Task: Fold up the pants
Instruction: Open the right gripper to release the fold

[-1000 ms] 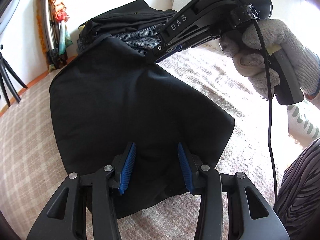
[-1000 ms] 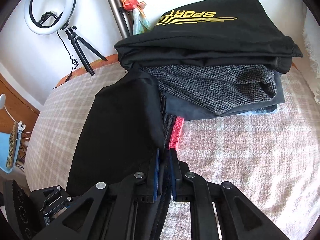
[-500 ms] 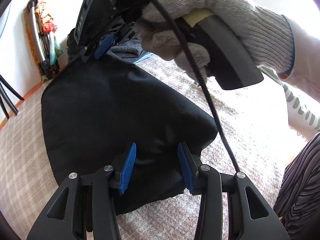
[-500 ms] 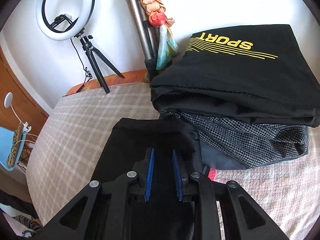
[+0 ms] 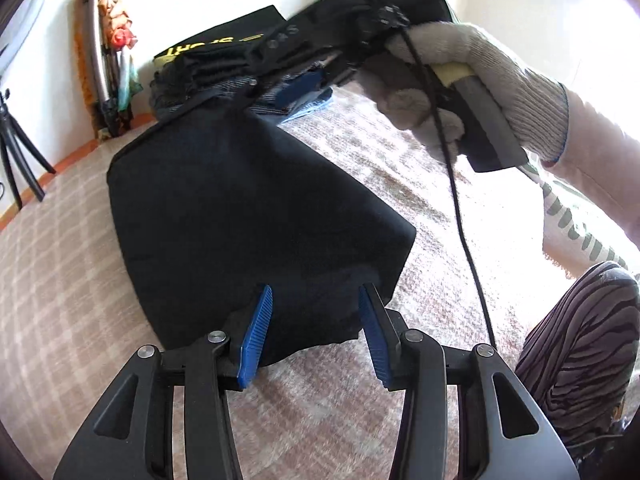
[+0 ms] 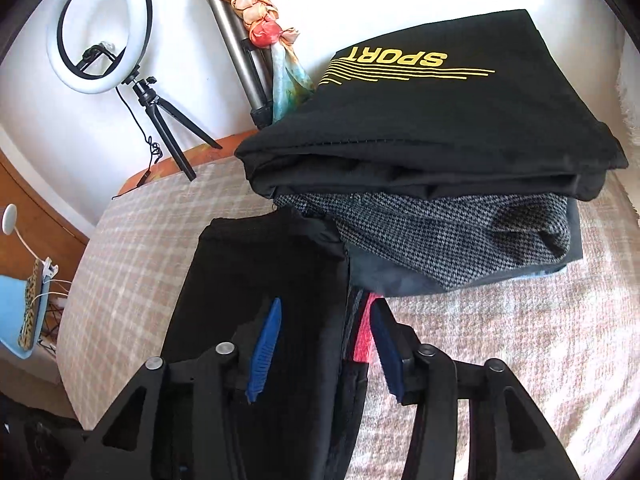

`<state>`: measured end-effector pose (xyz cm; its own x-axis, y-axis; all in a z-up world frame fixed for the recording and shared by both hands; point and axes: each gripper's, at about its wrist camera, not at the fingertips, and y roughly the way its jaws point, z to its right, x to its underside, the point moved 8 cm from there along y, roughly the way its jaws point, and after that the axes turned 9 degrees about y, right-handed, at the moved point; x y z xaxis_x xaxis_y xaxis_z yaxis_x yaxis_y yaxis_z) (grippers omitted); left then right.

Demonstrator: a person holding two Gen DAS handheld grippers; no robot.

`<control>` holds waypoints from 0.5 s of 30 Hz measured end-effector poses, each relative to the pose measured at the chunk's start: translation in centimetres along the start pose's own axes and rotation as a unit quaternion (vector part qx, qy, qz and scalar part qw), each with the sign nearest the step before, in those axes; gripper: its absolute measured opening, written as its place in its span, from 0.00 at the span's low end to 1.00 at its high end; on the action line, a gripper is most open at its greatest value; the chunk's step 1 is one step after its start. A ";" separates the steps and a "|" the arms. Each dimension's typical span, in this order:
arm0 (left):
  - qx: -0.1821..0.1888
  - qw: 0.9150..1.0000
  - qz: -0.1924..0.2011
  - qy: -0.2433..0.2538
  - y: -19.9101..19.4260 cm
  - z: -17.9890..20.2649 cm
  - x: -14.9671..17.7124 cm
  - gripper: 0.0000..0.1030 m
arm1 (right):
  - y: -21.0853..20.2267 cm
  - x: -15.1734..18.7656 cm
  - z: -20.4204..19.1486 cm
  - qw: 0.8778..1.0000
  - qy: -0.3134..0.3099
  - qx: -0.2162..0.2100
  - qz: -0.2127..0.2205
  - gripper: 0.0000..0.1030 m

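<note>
The black pants lie folded in a compact rectangle on the plaid bed cover; they also show in the right wrist view, with a red and grey waistband stripe at their right edge. My left gripper is open, its blue pads over the near edge of the pants, holding nothing. My right gripper is open above the far end of the pants, and it appears in the left wrist view held by a gloved hand.
A stack of folded clothes, topped by a black garment with yellow "SPORT" print, sits just beyond the pants. A ring light on a tripod and a second tripod with a scarf stand by the wall. A striped knee is at right.
My right gripper has opened from shut on the pants' edge and let the cloth go. The pants now lie flat. My left gripper stayed open over the near edge.
</note>
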<state>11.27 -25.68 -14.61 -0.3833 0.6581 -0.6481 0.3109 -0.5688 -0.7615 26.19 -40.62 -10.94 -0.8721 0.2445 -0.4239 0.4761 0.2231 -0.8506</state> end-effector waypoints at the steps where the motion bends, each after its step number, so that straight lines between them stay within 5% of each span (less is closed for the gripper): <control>1: -0.006 1.000 0.000 -0.010 -0.6 -0.9 0.3 0.42 | -0.4 0.7 0.1 1.000 0.001 -0.004 -0.004 0.63; 7: -0.032 0.995 -0.010 -0.096 -1.0 -8.1 1.0 0.54 | -0.4 4.1 0.9 0.998 0.026 -0.036 -0.040 0.71; 15: 0.019 0.970 -0.034 -0.238 2.4 -13.6 1.1 0.58 | 1.6 5.4 1.4 0.997 0.040 -0.043 -0.054 0.73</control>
<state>23.39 -19.64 -17.34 -0.7627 0.3968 -0.5107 0.2430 -0.5560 -0.7949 22.08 -40.29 -14.99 -0.9090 0.2876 -0.3016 0.3900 0.3319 -0.8589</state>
